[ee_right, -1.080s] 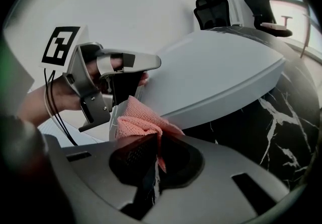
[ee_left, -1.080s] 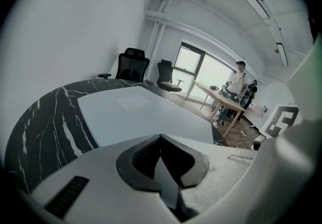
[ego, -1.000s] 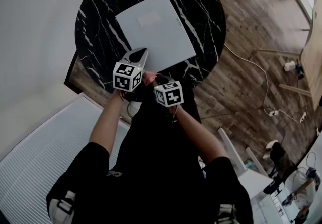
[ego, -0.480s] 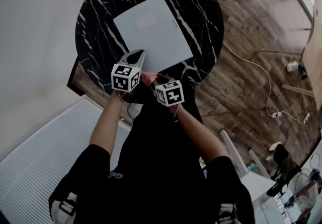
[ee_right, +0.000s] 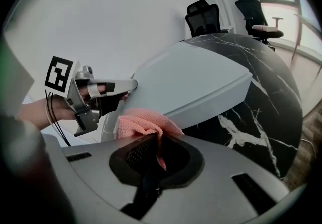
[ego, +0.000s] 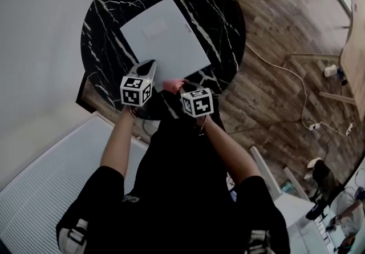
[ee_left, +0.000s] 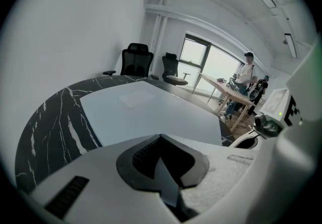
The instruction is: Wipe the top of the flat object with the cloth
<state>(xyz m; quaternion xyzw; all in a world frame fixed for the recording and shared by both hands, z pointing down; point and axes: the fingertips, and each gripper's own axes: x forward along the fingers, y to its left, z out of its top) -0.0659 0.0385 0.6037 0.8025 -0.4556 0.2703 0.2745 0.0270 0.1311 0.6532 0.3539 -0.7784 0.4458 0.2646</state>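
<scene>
Right gripper view: right claw (ee_right: pixel 157 155) clenched on the pink cloth (ee_right: pixel 143 121), just beside the white flat board's (ee_right: pixel 191 77) near edge on the marble desk (ee_right: pixel 261 97); left claw (ee_left: pixel 162 165) clenched, holding nothing.

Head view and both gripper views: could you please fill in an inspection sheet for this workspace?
Surface: round black marble table.
Job's things: white slab lying flat on the table; pink cloth beside its near edge.
Clutter: nothing seen on the table.
Grippers: left tool shut, empty, by the slab's near edge; right tool shut on the cloth.
Cables: white cable across the floor.
Surroundings: wooden floor, office chairs, a person by a desk.
</scene>
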